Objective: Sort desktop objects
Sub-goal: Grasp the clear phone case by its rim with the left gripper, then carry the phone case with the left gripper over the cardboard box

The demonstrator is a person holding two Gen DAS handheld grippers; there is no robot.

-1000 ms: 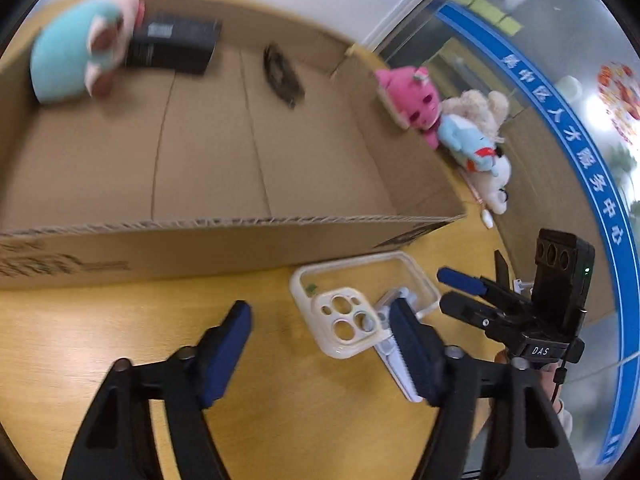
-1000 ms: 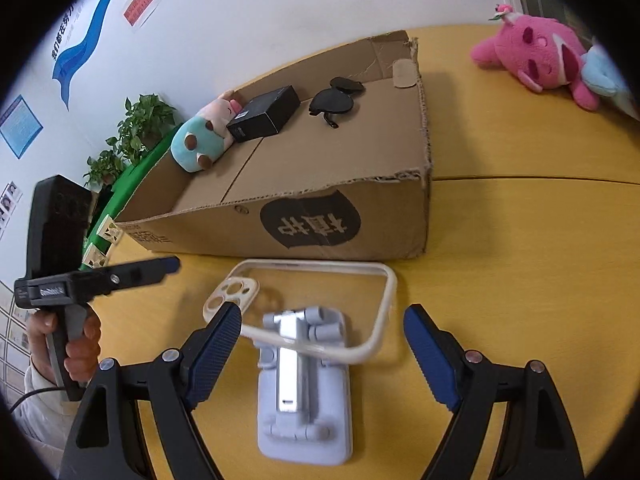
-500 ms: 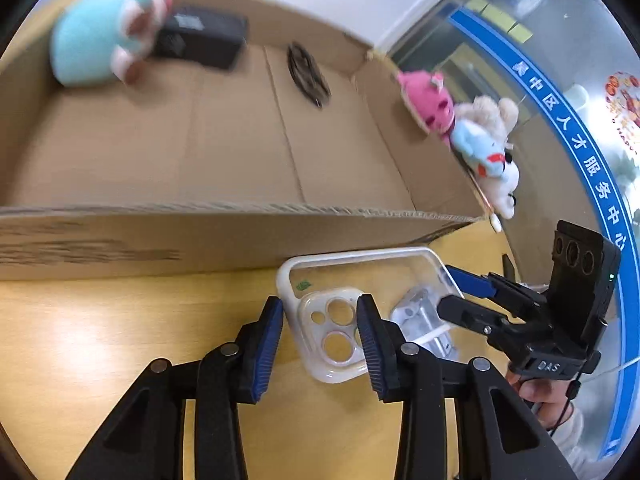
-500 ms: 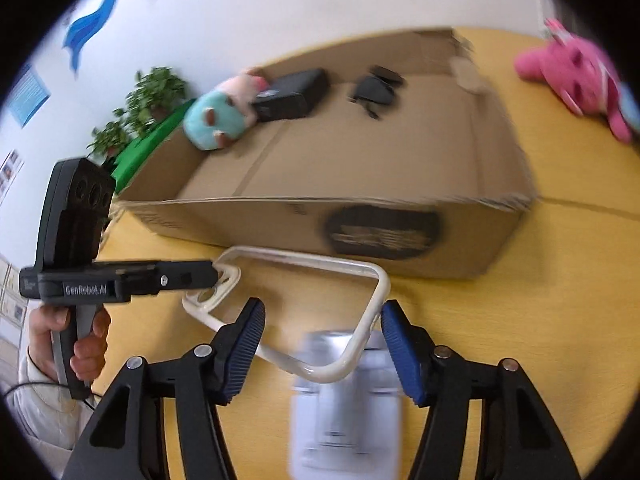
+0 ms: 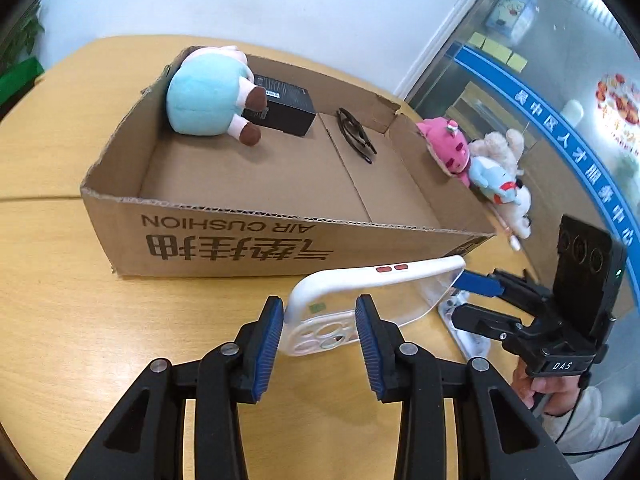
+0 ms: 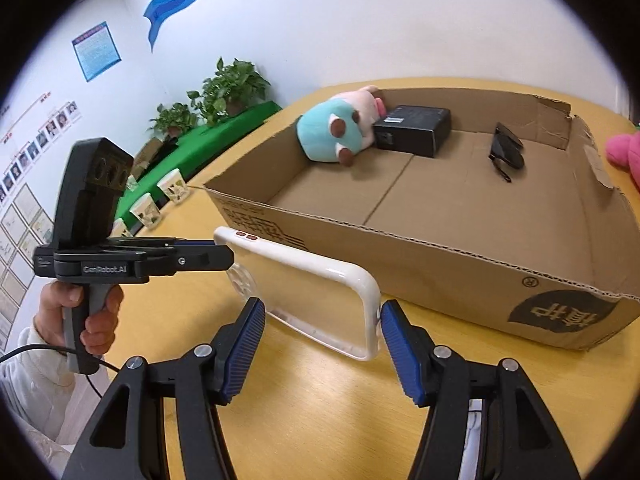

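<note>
My left gripper [image 5: 320, 320] is shut on the camera end of a clear white-rimmed phone case [image 5: 372, 296] and holds it on edge above the table, just in front of the cardboard box [image 5: 240, 240]. The case also shows in the right wrist view [image 6: 312, 296]. My right gripper [image 6: 322, 332] is open around the case's other end, with no pad touching. A white phone stand [image 5: 464, 332] lies on the table under my right gripper. The box [image 6: 460, 256] holds a teal plush [image 5: 204, 100], a black box [image 5: 286, 104] and sunglasses [image 5: 356, 136].
Pink, beige and blue plush toys [image 5: 480, 164] lie beyond the box's right end. Paper cups [image 6: 160, 200] and potted plants [image 6: 224, 92] stand at the table's far left edge. The yellow wooden table [image 5: 60, 320] surrounds the box.
My left gripper closed on the phone case and lifted it off the phone stand, tilting it on edge. My right gripper narrowed and rose around the case's other end.
</note>
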